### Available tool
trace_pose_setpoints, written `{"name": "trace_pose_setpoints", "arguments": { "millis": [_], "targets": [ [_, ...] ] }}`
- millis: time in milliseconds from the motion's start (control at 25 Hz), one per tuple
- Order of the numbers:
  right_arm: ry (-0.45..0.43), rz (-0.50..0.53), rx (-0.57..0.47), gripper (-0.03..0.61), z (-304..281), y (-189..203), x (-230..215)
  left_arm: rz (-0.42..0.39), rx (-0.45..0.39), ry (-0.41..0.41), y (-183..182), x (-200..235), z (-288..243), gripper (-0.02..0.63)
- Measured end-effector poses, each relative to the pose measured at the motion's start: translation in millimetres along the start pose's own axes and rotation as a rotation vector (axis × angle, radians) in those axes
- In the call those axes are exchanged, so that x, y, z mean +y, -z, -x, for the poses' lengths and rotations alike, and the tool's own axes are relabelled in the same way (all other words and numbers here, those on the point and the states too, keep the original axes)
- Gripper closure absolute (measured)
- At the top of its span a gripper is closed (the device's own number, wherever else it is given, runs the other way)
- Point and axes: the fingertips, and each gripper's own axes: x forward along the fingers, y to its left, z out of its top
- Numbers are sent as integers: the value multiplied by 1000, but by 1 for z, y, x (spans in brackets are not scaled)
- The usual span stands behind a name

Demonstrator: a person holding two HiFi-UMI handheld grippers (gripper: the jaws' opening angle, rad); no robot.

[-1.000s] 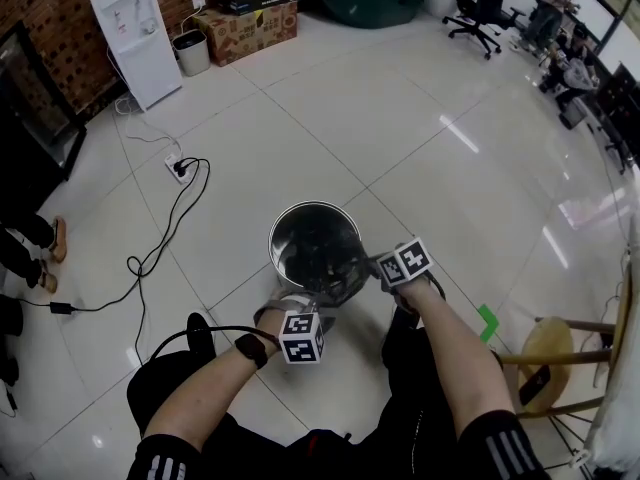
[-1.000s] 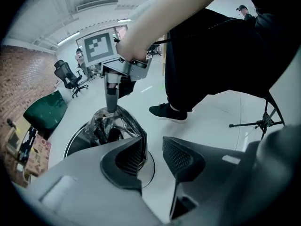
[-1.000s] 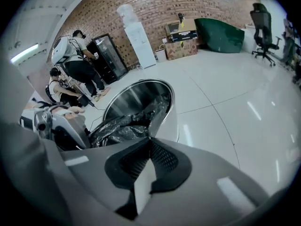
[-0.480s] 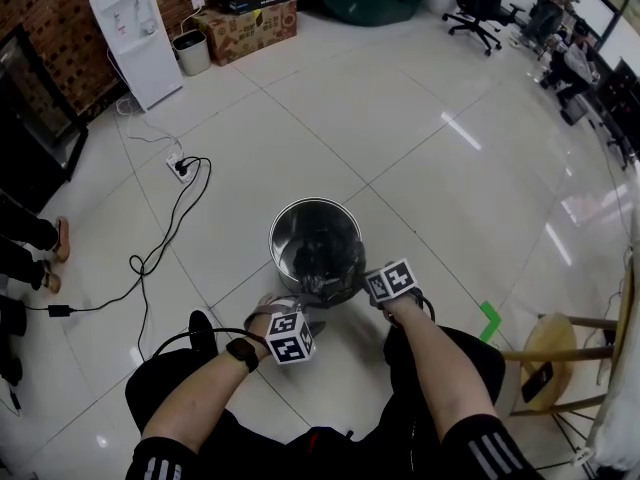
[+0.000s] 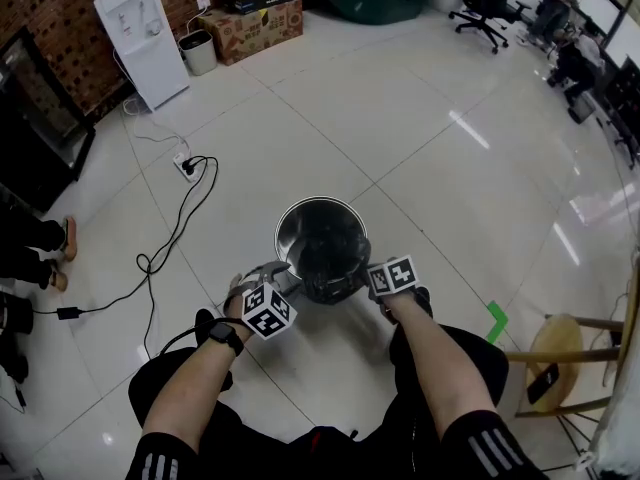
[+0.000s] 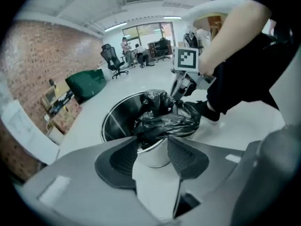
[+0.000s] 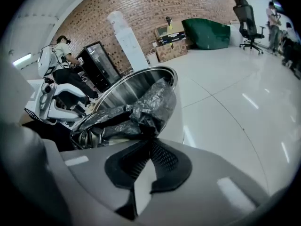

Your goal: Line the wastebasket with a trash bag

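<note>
Black trash bag (image 5: 336, 270) bunches over the steel wastebasket (image 5: 294, 230) rim; my right gripper (image 5: 367, 268) pinches it, while my left gripper (image 5: 262, 272), jaws just opening, holds nothing.

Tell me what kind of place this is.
Probably an office or lab workspace: an office chair stands at the far end, a water dispenser stands by the brick wall, and the open floor is glossy tile.
</note>
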Motion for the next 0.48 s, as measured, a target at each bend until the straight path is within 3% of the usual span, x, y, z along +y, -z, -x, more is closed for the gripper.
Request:
{"name": "trace_pose_setpoints", "arguments": {
  "millis": [80,200,360,480],
  "targets": [
    [-1,-10,4,570,-1,0,2,-164,49,-33,0,8,-10,417],
    [10,3,16,571,-3,-3,4,-356,92,16,1,5,-19,426],
    [6,4,16,571,-2,0,3,-444,127,187,5,-17,-17,433],
    [11,5,10,571,-2,-2,1,-491,183,209,13,-21,-25,431]
  ]
}}
